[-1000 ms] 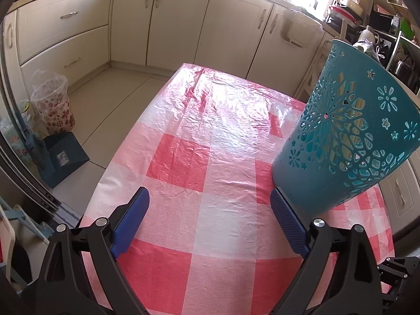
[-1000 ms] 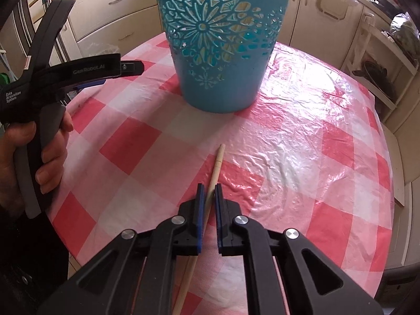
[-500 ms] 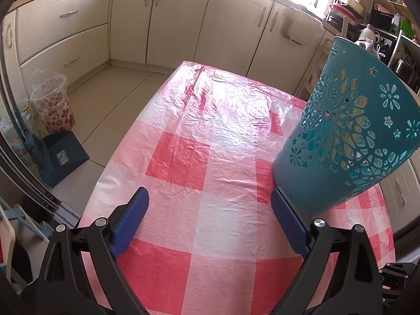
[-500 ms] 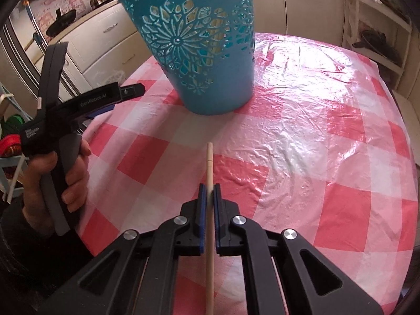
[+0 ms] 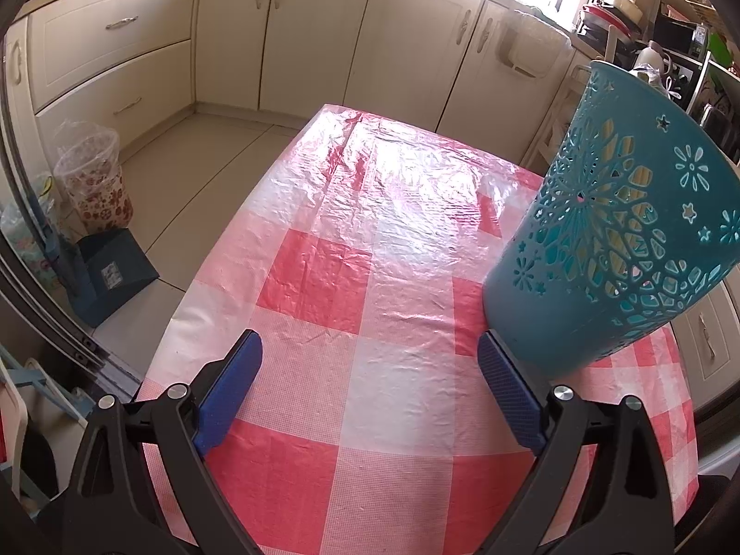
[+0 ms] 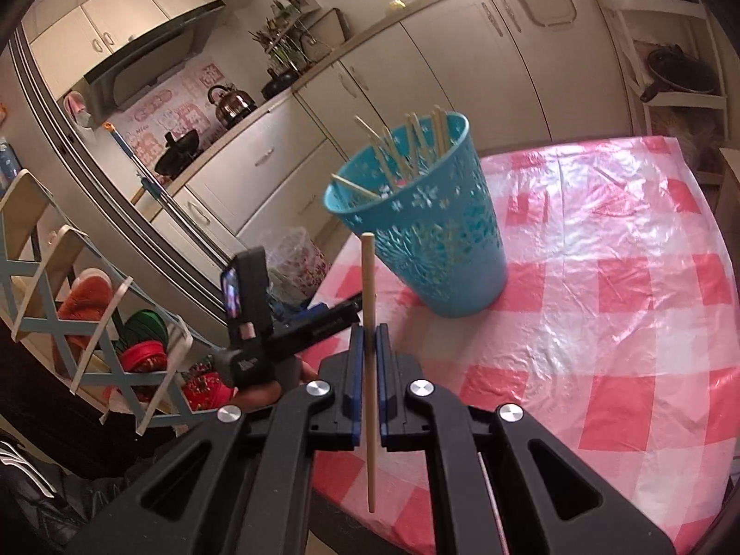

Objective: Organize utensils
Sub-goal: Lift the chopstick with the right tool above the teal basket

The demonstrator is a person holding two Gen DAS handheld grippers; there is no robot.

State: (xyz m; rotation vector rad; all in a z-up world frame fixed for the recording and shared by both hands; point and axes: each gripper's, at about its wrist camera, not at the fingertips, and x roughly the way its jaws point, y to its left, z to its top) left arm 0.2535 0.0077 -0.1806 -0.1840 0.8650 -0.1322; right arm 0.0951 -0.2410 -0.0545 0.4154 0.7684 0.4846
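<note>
Lifted clear of the bench [image 6: 601, 323] since a second ago, my right gripper [image 6: 369, 351] stays clamped on a wooden chopstick [image 6: 368, 277], now upright. My left gripper [image 5: 370, 370] hangs with jaws wide apart, empty. Beyond stands the teal basket [image 6: 439, 249] on the checked cloth, holding more chopsticks [image 6: 407, 148].

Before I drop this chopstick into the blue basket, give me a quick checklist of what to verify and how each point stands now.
1. Right gripper shut on the chopstick: ok.
2. Chopstick clear of the table: ok, it is lifted.
3. Basket standing upright: ok.
4. Room among the chopsticks already inside: ok, a gap shows near the rim.
5. Left gripper open, holding nothing, beside the basket: ok.
6. Chopstick tip above the basket opening: not ok, it sits short of the basket.
</note>
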